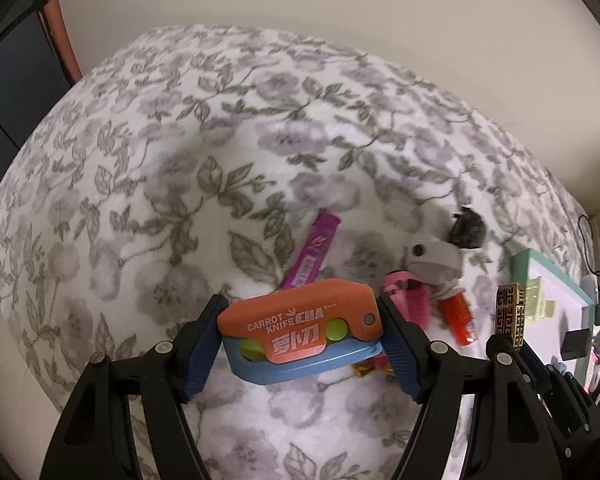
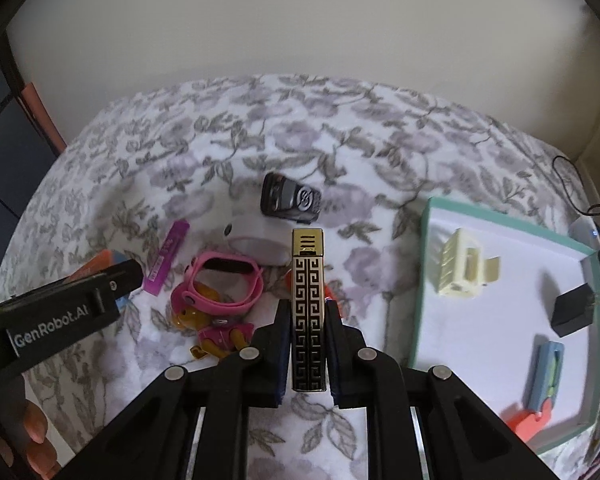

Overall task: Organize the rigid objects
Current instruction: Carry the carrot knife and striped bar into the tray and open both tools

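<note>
**Both grippers loaded, tray drop pending**

The loads should be carried level to the teal-rimmed tray (image 2: 426,264) and set on bare floor, clear of the cream clip (image 2: 466,268). The carrot knife toy (image 1: 300,330) is pinched endwise in the left gripper (image 1: 302,338), jaws spread wide. The patterned lighter (image 2: 309,308) is clamped in the right gripper (image 2: 308,344), jaws nearly together. Both are held above the floral blanket (image 1: 180,160).

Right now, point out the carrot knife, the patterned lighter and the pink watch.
carrot knife (image 1: 300,326): left wrist view, orange handle face.
patterned lighter (image 2: 309,312): right wrist view, black-and-gold body.
pink watch (image 2: 224,266): right wrist view, dark screen.
</note>
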Available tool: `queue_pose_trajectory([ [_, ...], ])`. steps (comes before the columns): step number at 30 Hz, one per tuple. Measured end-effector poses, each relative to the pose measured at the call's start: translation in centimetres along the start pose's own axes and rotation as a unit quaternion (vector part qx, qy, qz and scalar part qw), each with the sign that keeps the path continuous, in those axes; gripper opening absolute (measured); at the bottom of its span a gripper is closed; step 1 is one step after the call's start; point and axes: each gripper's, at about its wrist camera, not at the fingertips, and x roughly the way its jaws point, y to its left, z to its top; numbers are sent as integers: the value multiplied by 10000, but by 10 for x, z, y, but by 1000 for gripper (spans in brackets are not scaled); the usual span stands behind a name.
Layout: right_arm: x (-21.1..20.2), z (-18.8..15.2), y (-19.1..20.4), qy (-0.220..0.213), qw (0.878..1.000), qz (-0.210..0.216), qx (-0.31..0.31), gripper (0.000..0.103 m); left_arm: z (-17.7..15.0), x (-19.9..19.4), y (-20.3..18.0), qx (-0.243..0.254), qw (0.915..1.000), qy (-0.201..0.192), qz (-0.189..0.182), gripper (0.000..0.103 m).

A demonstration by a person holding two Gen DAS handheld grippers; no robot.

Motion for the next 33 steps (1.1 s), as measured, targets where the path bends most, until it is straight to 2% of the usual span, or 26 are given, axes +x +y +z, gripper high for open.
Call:
queue_pose_trajectory([
  [10, -26, -1, -37, -135, 9995, -94, 274, 17, -8, -27, -38, 399, 9985, -346, -109, 75],
  [20, -30, -14, -116, 68, 9937, -422, 1037, 17, -26, -38, -92, 900, 9947, -421, -267, 75],
  [27, -35, -31, -171, 214, 9862, -659, 1502, 17, -45, -40, -140, 1364, 9884, -399, -535, 75],
  [33, -42, -44, -207, 247, 9803, -671, 1840, 17, -68, -35, -184, 1903, 9784, -363, -719, 75],
])
